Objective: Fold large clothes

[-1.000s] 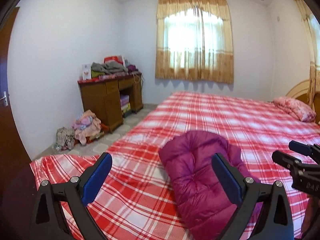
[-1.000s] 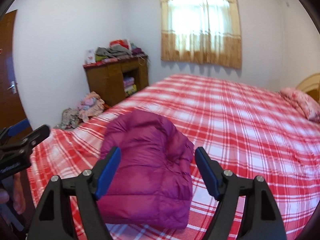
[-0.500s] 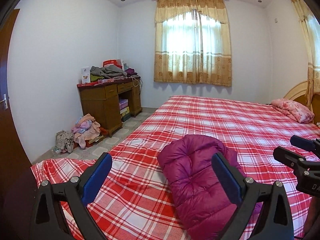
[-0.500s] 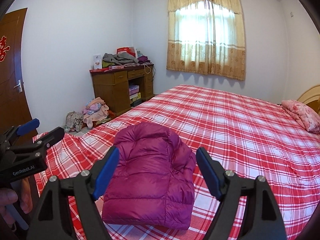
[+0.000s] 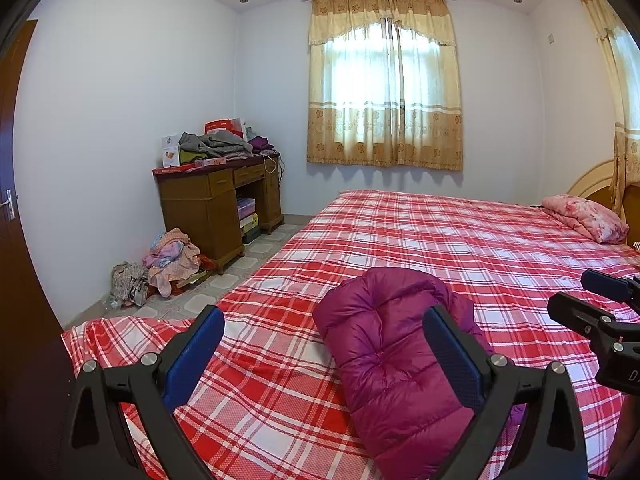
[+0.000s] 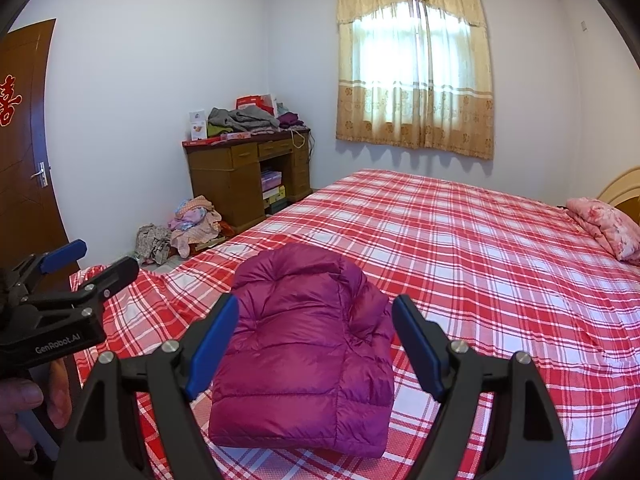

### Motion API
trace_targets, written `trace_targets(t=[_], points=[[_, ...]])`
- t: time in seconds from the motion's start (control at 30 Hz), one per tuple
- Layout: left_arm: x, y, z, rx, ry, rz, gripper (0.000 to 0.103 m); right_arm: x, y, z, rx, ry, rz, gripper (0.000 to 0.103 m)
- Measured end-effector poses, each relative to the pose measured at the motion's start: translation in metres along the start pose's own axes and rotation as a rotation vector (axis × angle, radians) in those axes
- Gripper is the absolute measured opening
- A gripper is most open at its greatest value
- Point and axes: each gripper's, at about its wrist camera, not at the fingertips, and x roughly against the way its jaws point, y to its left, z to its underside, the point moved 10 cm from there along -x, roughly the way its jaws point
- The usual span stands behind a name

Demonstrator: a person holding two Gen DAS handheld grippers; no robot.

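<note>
Here, folded jacket (image 6: 308, 360) lies beyond open right claw (image 6: 316, 348) — untouched.

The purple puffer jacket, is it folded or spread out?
Folded: the purple puffer jacket lies as a compact bundle on the plaid bed.

Bed with red plaid sheet

The bed (image 6: 460, 240) carries a folded purple puffer jacket (image 6: 308, 344) near its foot edge, and a pink floral pillow (image 6: 608, 228) lies at the far head end, well apart.
</note>
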Motion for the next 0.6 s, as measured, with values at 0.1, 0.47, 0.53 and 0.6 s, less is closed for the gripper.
trace_targets(t=[0.1,0.47,0.53,0.6], points=[[-0.0002,0.0000,0.0009,-0.001,0.001,0.000,0.100,0.0006,0.0010,0.0004,-0.001,-0.001,-0.002,0.082],[-0.0027,-0.0026,0.0044,-0.011,0.009,0.002,0.100,0.0014,0.0015,0.0020,-0.004,0.002,-0.007,0.082],[-0.0029,-0.0024,0.0048,-0.012,0.010,0.003,0.100,0.0015,0.0011,0.0017,-0.001,0.001,-0.008,0.082],[-0.0032,-0.0024,0.0050,-0.013,0.011,0.002,0.100,0.0016,0.0012,0.0018,-0.002,0.001,-0.007,0.082]])
